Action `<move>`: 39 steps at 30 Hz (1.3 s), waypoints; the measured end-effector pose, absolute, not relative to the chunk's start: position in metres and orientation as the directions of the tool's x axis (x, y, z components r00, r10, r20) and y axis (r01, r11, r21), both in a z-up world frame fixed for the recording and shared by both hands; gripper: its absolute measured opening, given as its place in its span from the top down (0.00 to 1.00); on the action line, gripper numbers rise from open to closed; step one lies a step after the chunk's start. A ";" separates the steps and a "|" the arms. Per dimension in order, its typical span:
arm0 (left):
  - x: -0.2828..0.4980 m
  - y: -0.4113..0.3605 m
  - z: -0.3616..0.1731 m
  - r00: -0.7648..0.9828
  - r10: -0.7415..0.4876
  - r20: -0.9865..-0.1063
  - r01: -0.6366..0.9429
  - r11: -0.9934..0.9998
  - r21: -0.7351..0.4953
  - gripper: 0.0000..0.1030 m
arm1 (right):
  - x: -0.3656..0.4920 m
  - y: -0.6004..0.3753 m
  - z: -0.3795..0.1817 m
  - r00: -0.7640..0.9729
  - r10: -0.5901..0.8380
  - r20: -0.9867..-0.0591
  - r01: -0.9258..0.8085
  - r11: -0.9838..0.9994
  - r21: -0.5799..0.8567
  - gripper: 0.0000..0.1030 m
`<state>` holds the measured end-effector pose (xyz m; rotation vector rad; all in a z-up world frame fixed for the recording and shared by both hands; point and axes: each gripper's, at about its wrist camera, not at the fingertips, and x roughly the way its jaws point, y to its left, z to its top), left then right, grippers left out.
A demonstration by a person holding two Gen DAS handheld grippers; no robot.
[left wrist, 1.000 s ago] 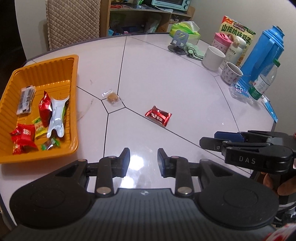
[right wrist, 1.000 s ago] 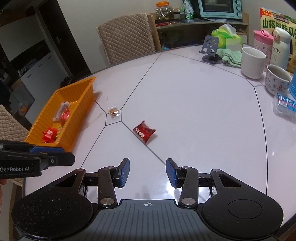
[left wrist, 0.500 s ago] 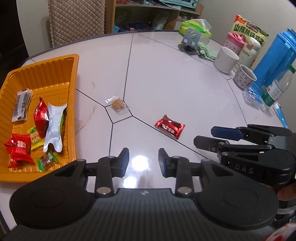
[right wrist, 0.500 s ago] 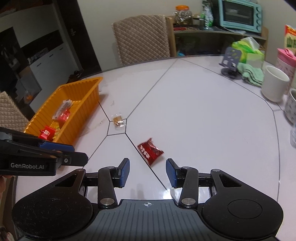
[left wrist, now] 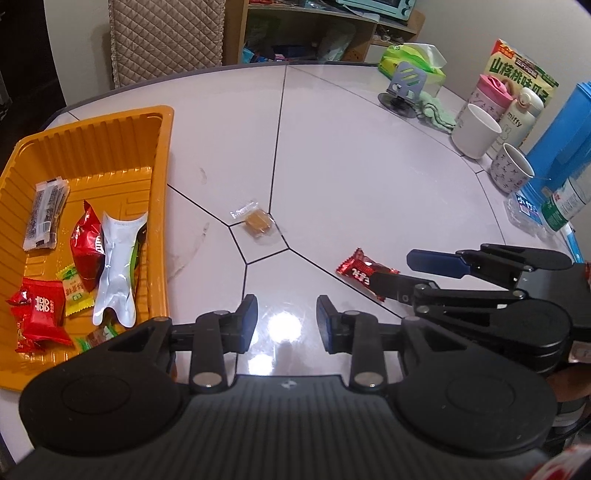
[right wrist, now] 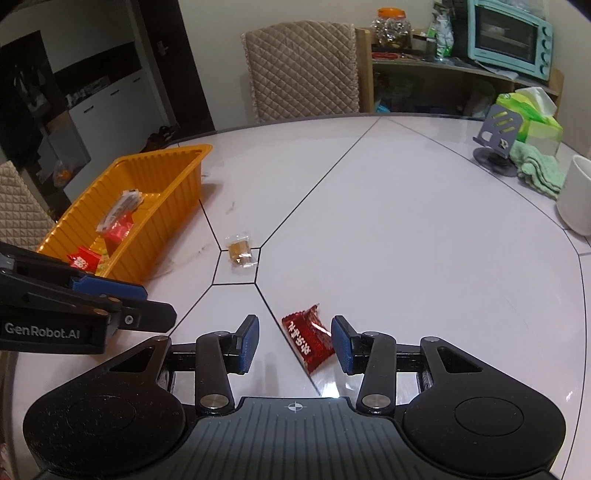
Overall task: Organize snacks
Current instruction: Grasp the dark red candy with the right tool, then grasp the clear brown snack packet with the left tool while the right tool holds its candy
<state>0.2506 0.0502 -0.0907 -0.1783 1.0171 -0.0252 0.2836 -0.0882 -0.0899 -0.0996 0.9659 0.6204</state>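
Indoor light, moderately bright, slightly cool and purplish on the white table [left wrist: 369,155]; source overhead, seen as a round glare spot on the glossy top near the left gripper [left wrist: 286,321], with a smaller glint below it; in the right wrist view a weaker sheen beside the red snack [right wrist: 308,341] near the right gripper [right wrist: 293,341]; shadows soft and short, faint under the orange tray [left wrist: 162,155]; far left doorway [right wrist: 22,92] dim to black; strong fisheye bending, table edge curved, corners vignetted dark; focus sharp at centre; far shelf [left wrist: 314,33] softer; no motion blur.
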 end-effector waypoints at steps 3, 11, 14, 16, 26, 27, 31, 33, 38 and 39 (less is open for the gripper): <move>0.254 0.054 -0.093 0.523 -0.105 -0.846 -0.067 0.984 -0.163 0.70 | 0.288 -0.085 -0.097 0.415 0.454 -0.788 -0.560 0.810 0.172 0.57; 0.263 0.059 -0.098 0.518 -0.110 -0.848 -0.067 0.983 -0.169 0.70 | 0.292 -0.071 -0.122 0.393 0.421 -0.817 -0.649 0.757 0.078 0.57; 0.265 0.060 -0.099 0.517 -0.109 -0.849 -0.069 0.983 -0.169 0.70 | 0.292 -0.067 -0.127 0.390 0.415 -0.822 -0.671 0.739 0.055 0.57; 0.268 0.061 -0.101 0.516 -0.107 -0.850 -0.071 0.983 -0.167 0.70 | 0.292 -0.066 -0.129 0.384 0.406 -0.829 -0.676 0.735 0.047 0.58; 0.285 0.064 -0.106 0.514 -0.099 -0.852 -0.085 0.983 -0.165 0.70 | 0.306 -0.077 -0.128 0.398 0.404 -0.824 -0.565 0.816 0.127 0.76; 0.287 0.064 -0.107 0.515 -0.097 -0.851 -0.088 0.982 -0.165 0.70 | 0.309 -0.081 -0.126 0.404 0.405 -0.820 -0.531 0.834 0.150 0.76; 0.299 0.064 -0.109 0.518 -0.088 -0.851 -0.108 0.980 -0.167 0.70 | 0.322 -0.098 -0.119 0.423 0.406 -0.810 -0.408 0.884 0.230 0.76; 0.306 0.065 -0.112 0.516 -0.081 -0.853 -0.128 0.977 -0.171 0.70 | 0.326 -0.104 -0.115 0.432 0.409 -0.804 -0.367 0.894 0.258 0.76; 0.328 0.067 -0.120 0.500 -0.070 -0.863 -0.175 0.968 -0.180 0.70 | 0.334 -0.120 -0.109 0.445 0.405 -0.799 -0.301 0.908 0.292 0.76; 0.332 0.068 -0.123 0.496 -0.069 -0.866 -0.179 0.967 -0.180 0.70 | 0.335 -0.123 -0.108 0.447 0.404 -0.798 -0.288 0.910 0.300 0.76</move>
